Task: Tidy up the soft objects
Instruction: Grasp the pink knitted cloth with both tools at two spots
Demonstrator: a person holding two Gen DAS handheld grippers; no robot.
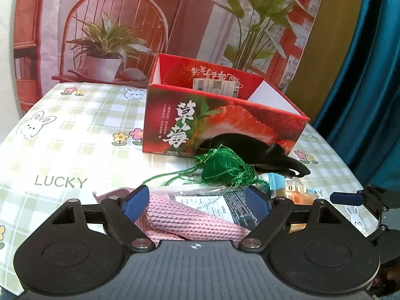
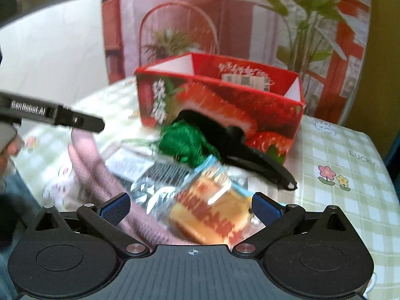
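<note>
A pink knitted cloth (image 1: 175, 221) lies on the table in front of me, also in the right wrist view (image 2: 100, 175). My left gripper (image 1: 197, 203) is open, its blue pads on either side of the cloth and a clear packet with a printed label (image 1: 212, 205). A green tassel ornament (image 1: 225, 167) and a black strap-like item (image 1: 275, 160) lie against the red strawberry box (image 1: 225, 122). My right gripper (image 2: 191, 208) is open over a wrapped orange cake packet (image 2: 210, 212). The box's inside floor is hidden.
The table has a green checked cloth with rabbits and flowers (image 1: 75, 130). The open red box (image 2: 225, 100) stands at the back centre. A printed backdrop stands behind, and a teal curtain (image 1: 362, 87) hangs at right. The left gripper's body (image 2: 50, 116) shows in the right view.
</note>
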